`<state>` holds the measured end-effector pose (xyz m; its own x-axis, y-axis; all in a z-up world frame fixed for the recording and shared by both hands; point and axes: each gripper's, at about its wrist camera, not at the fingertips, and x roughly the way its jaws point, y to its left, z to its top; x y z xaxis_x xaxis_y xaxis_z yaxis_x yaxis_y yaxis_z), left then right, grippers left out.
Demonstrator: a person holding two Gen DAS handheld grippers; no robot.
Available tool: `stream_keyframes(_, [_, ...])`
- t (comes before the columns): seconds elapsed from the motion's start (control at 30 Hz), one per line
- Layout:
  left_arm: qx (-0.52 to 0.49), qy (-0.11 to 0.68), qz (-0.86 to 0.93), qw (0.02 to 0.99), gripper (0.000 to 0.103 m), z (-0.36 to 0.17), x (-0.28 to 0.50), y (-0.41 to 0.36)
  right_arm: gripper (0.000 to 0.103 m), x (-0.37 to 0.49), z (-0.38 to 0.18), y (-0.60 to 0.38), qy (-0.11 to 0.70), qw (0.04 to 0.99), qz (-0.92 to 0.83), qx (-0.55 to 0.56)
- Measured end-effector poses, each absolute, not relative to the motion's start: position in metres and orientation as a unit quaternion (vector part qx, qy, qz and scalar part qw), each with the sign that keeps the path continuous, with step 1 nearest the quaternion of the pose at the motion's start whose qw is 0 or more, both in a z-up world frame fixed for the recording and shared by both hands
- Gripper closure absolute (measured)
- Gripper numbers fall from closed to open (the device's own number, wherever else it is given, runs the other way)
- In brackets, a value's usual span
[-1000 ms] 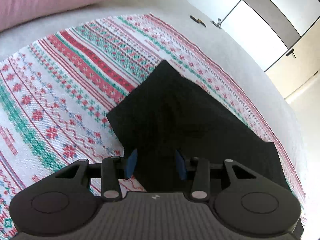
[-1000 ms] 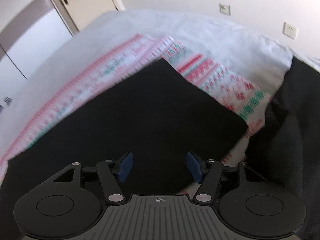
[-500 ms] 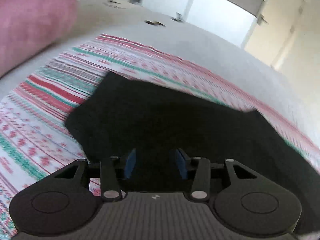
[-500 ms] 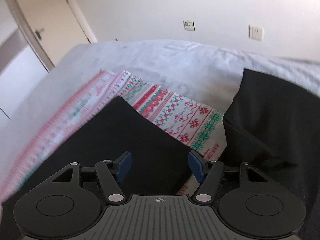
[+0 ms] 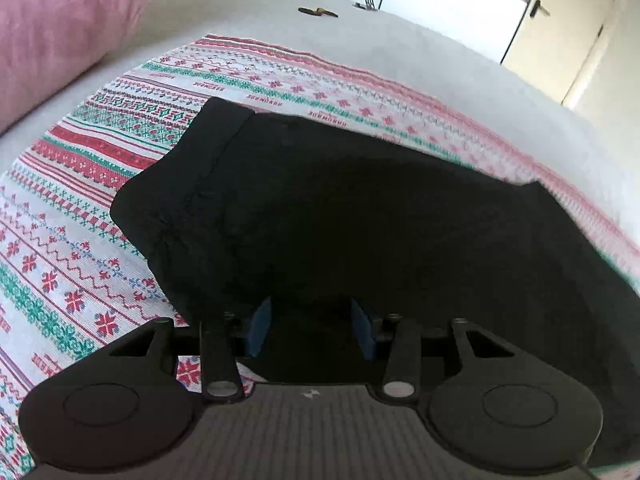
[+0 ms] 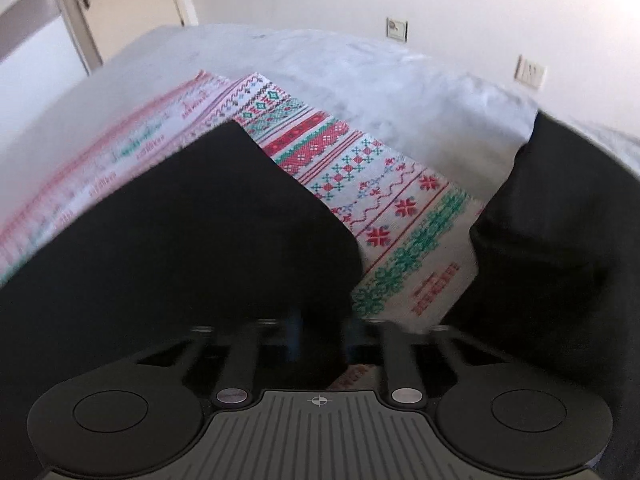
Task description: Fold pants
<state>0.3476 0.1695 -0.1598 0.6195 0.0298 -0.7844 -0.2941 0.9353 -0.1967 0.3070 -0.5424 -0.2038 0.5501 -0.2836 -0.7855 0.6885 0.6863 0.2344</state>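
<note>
Black pants (image 5: 360,208) lie on a red, green and white patterned cloth (image 5: 80,240) spread over a bed, with the waistband end at the left. My left gripper (image 5: 311,330) sits at the pants' near edge. Its blue pads (image 5: 259,328) stand a modest gap apart with dark fabric packed between them, so it looks shut on a thick bunch. In the right wrist view the pants (image 6: 180,240) fill the left and centre. My right gripper (image 6: 322,332) is blurred, its jaws drawn together on the pants' near right edge beside the cloth (image 6: 400,220).
A second dark garment (image 6: 560,260) is heaped on the bed to the right of the cloth. A pink pillow (image 5: 60,32) lies at the far left. Small dark items (image 5: 318,11) rest on the grey bedcover (image 5: 400,52) far back. Doors and white walls stand beyond.
The right jaws have gone from wide open to closed on the pants' edge. The left view has rolled and shifted, bringing the waistband into sight, while its jaw gap stayed the same.
</note>
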Motion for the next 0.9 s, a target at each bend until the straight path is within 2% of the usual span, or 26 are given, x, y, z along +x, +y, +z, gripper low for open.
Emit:
stream_keyframes(0.2, [-0.139,0.402,0.087,0.901,0.069,-0.143,0.342,0.161,0.1,0.295,-0.172,-0.534,0.283,0.861,-0.272,0.323])
stream_keyframes(0.33, [-0.155,0.378,0.091,0.908,0.069,-0.135,0.338,0.16,0.1,0.304,-0.117,-0.463,0.209,0.929,-0.229,0.2])
stream_keyframes(0.43, [-0.166,0.371,0.092,0.909,0.069,-0.133,0.337,0.161,0.1,0.316,-0.093,-0.371,0.167,0.974,-0.143,0.062])
stream_keyframes(0.5, [-0.17,0.372,0.087,0.908,0.069,-0.134,0.337,0.16,0.1,0.325,-0.1,-0.301,0.183,0.982,-0.05,-0.014])
stream_keyframes(0.63, [-0.181,0.381,0.07,0.904,0.069,-0.138,0.334,0.149,0.1,0.329,-0.158,-0.172,0.265,0.945,0.112,-0.155])
stream_keyframes(0.77, [-0.2,0.389,0.034,0.899,0.069,-0.144,0.334,0.138,0.098,0.329,-0.201,-0.107,0.326,0.912,0.156,-0.192])
stream_keyframes(0.8, [-0.202,0.391,0.025,0.898,0.068,-0.145,0.334,0.136,0.094,0.326,-0.207,-0.098,0.332,0.905,0.166,-0.208])
stream_keyframes(0.87, [-0.208,0.394,0.003,0.895,0.067,-0.147,0.335,0.131,0.077,0.316,-0.211,-0.088,0.313,0.899,0.171,-0.252])
stream_keyframes(0.9, [-0.209,0.395,-0.005,0.895,0.067,-0.147,0.336,0.128,0.059,0.313,-0.211,-0.085,0.303,0.9,0.168,-0.265])
